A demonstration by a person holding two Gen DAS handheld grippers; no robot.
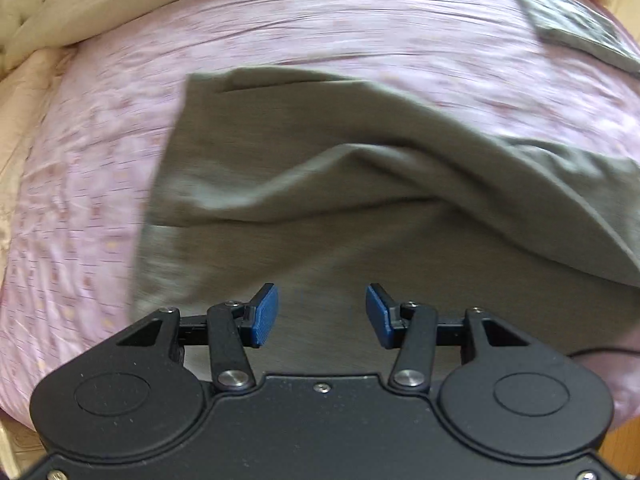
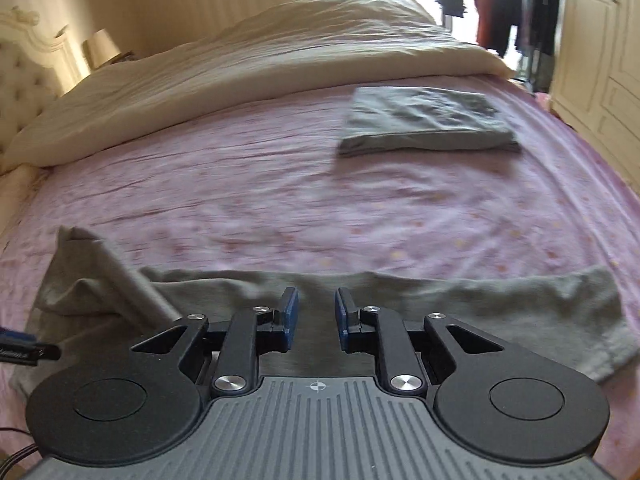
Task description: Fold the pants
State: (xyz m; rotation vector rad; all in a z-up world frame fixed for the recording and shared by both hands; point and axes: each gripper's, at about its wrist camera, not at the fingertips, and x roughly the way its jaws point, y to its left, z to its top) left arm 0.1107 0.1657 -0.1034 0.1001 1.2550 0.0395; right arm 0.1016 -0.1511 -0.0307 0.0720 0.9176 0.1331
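Observation:
Olive-grey pants [image 1: 304, 184] lie partly folded on the pink bedsheet [image 1: 88, 184], with a raised fold across the middle. My left gripper [image 1: 322, 314] is open and empty just above the near part of the pants. In the right wrist view the pants [image 2: 500, 300] stretch across the near edge of the bed, bunched up at the left [image 2: 92, 280]. My right gripper [image 2: 317, 318] is open and empty over their near edge. The left gripper's tip [image 2: 24, 350] shows at the far left.
A folded grey garment [image 2: 428, 124] lies at the far right of the pink sheet [image 2: 280, 192]; it also shows in the left wrist view [image 1: 576, 20]. A cream duvet [image 2: 240, 72] is heaped along the back. A tufted headboard [image 2: 20, 80] stands at left, a wardrobe [image 2: 600, 60] at right.

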